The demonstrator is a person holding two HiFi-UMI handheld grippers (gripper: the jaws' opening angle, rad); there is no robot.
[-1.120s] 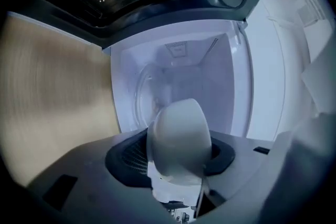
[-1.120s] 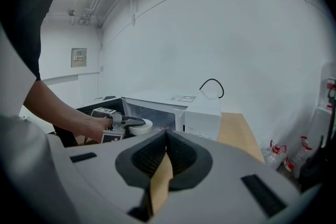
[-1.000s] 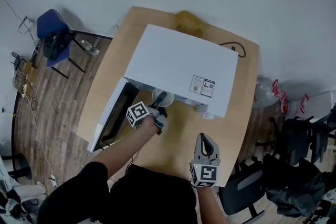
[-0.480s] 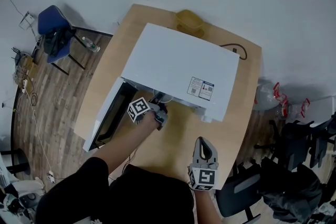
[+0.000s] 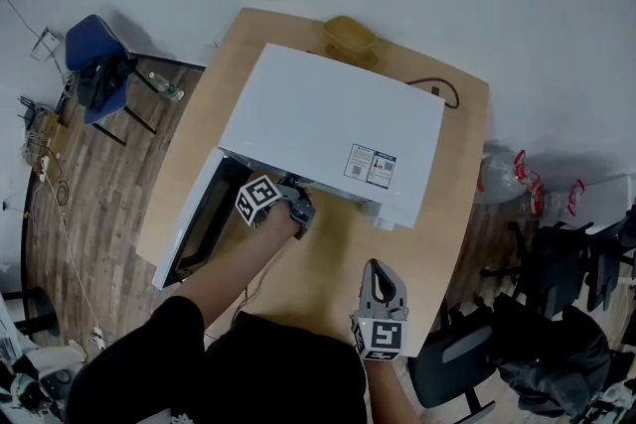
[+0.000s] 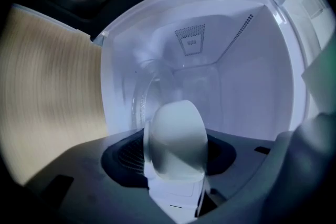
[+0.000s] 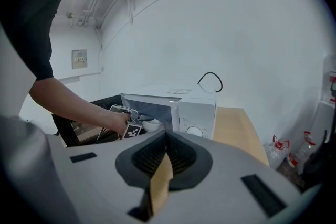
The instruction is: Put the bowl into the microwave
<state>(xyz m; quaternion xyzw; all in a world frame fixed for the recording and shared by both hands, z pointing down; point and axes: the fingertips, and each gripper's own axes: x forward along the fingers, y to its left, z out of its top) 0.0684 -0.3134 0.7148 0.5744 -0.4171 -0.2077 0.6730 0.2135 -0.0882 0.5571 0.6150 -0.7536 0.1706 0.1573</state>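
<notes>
One small white bowl (image 6: 176, 139) hangs tilted inside the open white microwave (image 5: 328, 129), pinched at its rim by the left hand-held gripper (image 5: 296, 205), whose jaws have just widened slightly, so releasing before it sits flat could topple it; the right hand-held gripper (image 5: 381, 275) hovers closed, empty.

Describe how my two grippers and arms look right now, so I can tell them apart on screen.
Both the left gripper and the right gripper have grey plastic bodies with dark ribbed pads inside the jaws. Each carries a white cube printed with black square markers. No cables show on either. The person wears a black short-sleeved top; the forearms are bare.
</notes>
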